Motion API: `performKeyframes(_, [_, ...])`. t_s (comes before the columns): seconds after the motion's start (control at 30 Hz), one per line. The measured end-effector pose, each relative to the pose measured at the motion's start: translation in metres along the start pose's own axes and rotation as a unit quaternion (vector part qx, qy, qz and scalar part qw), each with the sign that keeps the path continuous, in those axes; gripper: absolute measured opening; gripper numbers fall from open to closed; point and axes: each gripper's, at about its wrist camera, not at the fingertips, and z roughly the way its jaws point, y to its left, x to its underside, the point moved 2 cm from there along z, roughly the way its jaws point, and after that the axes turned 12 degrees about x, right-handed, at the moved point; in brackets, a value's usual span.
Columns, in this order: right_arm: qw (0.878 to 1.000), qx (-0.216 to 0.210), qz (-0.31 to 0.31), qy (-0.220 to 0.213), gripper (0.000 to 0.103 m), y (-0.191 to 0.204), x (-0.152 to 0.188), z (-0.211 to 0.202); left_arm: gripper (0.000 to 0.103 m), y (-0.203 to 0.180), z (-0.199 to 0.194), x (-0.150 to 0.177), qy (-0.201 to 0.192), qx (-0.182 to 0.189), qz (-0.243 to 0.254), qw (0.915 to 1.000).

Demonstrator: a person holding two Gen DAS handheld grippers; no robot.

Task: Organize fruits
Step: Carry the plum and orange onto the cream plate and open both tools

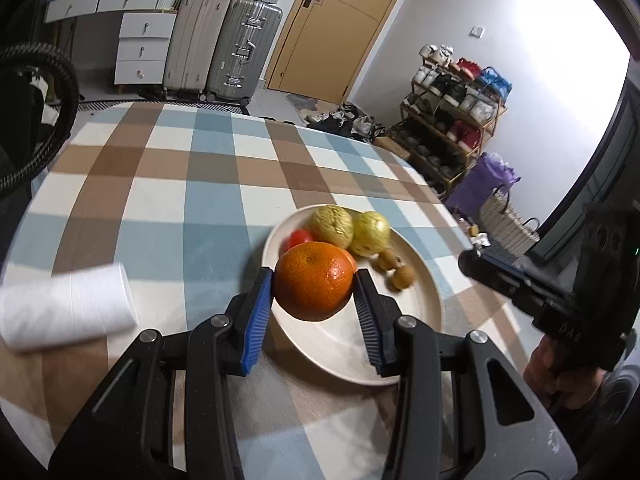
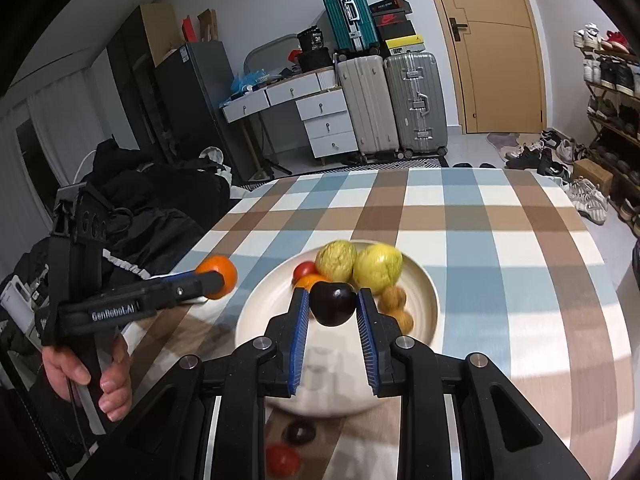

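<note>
My left gripper point(image 1: 314, 274) is shut on a large orange point(image 1: 314, 280) and holds it in the air at the left rim of the cream plate point(image 1: 400, 320). The right wrist view shows that orange point(image 2: 219, 276) left of the plate point(image 2: 424, 320). My right gripper point(image 2: 333, 294) is shut on a dark plum point(image 2: 333, 304) above the plate's near side. On the plate lie two yellow-green fruits point(image 2: 335, 260) point(image 2: 378, 266), a red tomato point(image 2: 305, 270), a small orange fruit point(image 2: 314, 280) and two small brown fruits point(image 2: 392, 296).
A dark fruit point(image 2: 298, 432) and a red tomato point(image 2: 282, 460) lie on the checked tablecloth point(image 2: 500, 260) under my right gripper. A white roll point(image 1: 64, 308) lies on the table's left. Black bags point(image 2: 160, 200) sit left of the table; suitcases and a shoe rack stand behind.
</note>
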Motion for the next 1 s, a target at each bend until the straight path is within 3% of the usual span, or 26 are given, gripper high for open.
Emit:
performKeyframes(0.27, [1.000,-0.002,0.005,0.020,0.025,-0.006,-0.022,0.047,0.038,0.009,0.041,-0.007,0.028,0.003,0.021,0.9994])
performKeyframes(0.53, [0.999,-0.009,-0.004,0.043,0.025,-0.002,-0.019,0.080,0.038,0.011,0.062,-0.006,0.047,-0.009,0.052,0.9975])
performKeyframes(1.0, [0.998,-0.012,-0.006,0.064,0.025,-0.003,-0.008,0.096,0.038,0.017,0.076,-0.005,0.061,-0.005,0.047,0.9970])
